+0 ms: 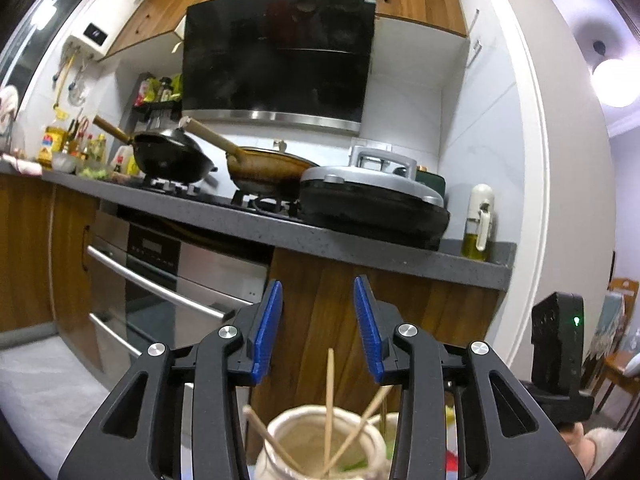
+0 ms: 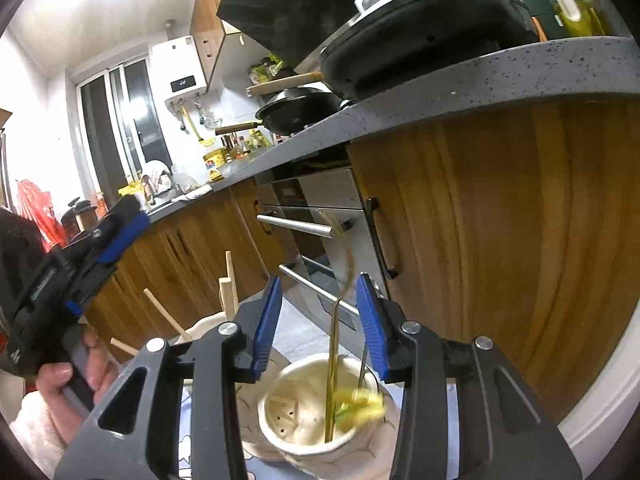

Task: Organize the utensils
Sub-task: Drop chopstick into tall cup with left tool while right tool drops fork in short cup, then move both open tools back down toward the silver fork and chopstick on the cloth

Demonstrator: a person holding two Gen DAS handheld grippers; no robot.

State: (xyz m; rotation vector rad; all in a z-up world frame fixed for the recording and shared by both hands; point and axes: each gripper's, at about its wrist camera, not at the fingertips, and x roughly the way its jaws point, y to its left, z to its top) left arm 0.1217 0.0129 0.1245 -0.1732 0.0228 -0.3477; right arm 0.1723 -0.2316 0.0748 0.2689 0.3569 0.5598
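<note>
A: Where are the utensils?

B: In the left wrist view, a cream holder (image 1: 320,440) sits at the bottom centre of the frame, below the left gripper (image 1: 318,292). Three pale chopsticks (image 1: 329,400) stand in it. One runs almost straight up; one leans toward the upper left of the frame, one toward the upper right.

A: And the left gripper?

B: Released. Its blue pads (image 1: 267,332) stand apart with only the wooden cabinet (image 1: 320,320) between them.

A: The right wrist view?

B: A second cream holder (image 2: 316,412) lies at the bottom centre. A golden utensil (image 2: 333,368) stands in it, long axis nearly vertical, top end rising between the blue pads (image 2: 266,328) of the right gripper (image 2: 318,284). A blurred yellow item (image 2: 362,400) rests at the rim, and a thin grey stem (image 2: 363,368) stands to the right.

A: Is the right gripper holding anything?

B: No, its fingers are spread, clear of the golden utensil.

A: Anything else?

B: At the lower left, a hand (image 2: 64,384) holds the other gripper, with chopsticks (image 2: 164,316) beside it pointing to the upper left. Above runs the grey countertop (image 2: 480,80).
</note>
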